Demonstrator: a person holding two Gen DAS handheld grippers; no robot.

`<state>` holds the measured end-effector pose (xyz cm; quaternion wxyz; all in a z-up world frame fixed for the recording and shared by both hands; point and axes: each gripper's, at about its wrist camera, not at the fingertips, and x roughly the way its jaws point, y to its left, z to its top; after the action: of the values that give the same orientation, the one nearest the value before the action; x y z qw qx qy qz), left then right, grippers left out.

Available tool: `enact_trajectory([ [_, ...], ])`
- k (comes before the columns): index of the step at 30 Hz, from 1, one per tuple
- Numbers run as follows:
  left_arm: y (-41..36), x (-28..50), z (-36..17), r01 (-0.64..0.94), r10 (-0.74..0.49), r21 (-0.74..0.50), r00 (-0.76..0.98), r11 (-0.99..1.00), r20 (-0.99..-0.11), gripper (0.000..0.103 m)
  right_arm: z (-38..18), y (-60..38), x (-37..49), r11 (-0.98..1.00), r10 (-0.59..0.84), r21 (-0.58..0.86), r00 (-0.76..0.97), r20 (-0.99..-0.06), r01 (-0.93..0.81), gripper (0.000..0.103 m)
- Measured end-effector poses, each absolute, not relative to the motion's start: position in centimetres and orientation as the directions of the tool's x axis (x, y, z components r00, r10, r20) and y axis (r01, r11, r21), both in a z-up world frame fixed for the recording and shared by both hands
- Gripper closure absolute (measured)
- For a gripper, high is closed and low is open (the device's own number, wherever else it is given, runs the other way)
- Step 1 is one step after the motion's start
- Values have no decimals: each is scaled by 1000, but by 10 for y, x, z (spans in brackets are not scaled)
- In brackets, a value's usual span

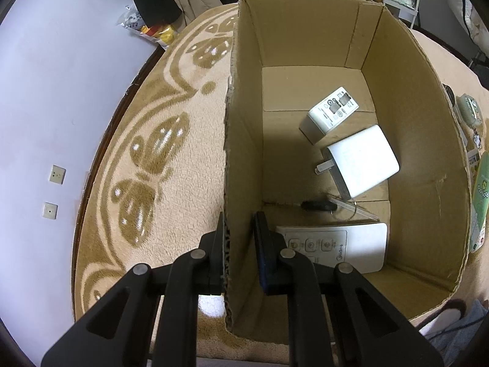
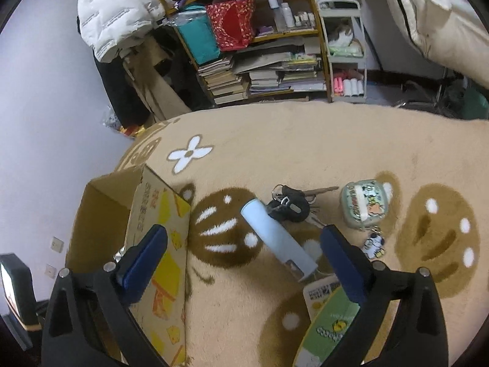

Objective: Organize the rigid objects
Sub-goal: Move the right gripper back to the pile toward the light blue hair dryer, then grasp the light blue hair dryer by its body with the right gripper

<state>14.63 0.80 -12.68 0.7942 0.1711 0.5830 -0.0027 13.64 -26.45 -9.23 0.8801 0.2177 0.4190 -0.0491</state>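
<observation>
My left gripper: fingers nearly together, straddling thin wall, one finger each side, angled downward. My right gripper: jaws spread wide, nothing between pads, hovering, tilted down.

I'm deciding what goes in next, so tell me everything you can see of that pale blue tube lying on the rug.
The pale blue tube is a smooth, matte cylinder, plastic by the look of it, lying on its side on the tan rug. Its rounded far end sits against the bunch of keys; its near end shows a clear section with something whitish inside. It lies between the open right gripper's fingers, untouched, beside the cardboard box.
</observation>
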Motion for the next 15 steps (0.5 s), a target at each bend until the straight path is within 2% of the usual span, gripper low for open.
enact_trajectory([
  [4,8,146,-127,204,197,271,321,941,-926,89,-105,-271,149,902,100,335,624,-775,271,0],
  [8,7,145,-127,203,199,272,320,941,-926,89,-121,-268,161,920,99,292,567,-818,261,14],
  [15,6,146,-126,204,200,274,319,940,-926,88,-146,-266,173,928,95,262,513,-853,264,16],
])
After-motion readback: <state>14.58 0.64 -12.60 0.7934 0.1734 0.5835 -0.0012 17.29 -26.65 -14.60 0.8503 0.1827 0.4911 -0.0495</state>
